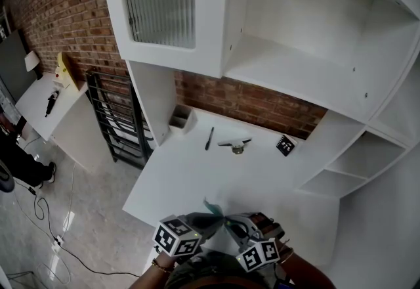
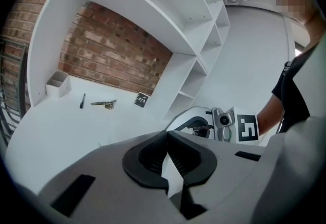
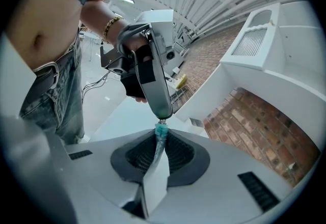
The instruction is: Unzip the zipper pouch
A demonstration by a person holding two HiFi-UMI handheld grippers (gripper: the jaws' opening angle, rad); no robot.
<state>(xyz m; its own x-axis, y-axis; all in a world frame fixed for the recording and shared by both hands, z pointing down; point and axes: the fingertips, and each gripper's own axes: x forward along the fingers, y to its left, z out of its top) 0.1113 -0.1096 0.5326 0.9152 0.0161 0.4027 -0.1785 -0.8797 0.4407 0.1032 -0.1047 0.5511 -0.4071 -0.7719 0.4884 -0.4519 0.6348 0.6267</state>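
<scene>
Jaws of the left gripper [image 2: 166,134] are pressed together, their tip pinching what looks like the zipper pull [image 3: 161,127] at the teal end of the zipper pouch [image 3: 157,167]. The pouch spans the two tools, its pale body clamped in the right gripper [image 3: 162,135]. Both grips look set, with the zipper seemingly not yet run. Next, draw the left tool away from the right along the teeth while the right holds firm.

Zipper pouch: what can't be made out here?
- Left gripper view: the shut left tool covers whatever it pinches; only a white sliver shows.
- Right gripper view: the right tool grips the pale pouch with teal zipper; its body is hidden under the tool.
- Head view: both tools cover the pouch; zip progress unreadable.
</scene>
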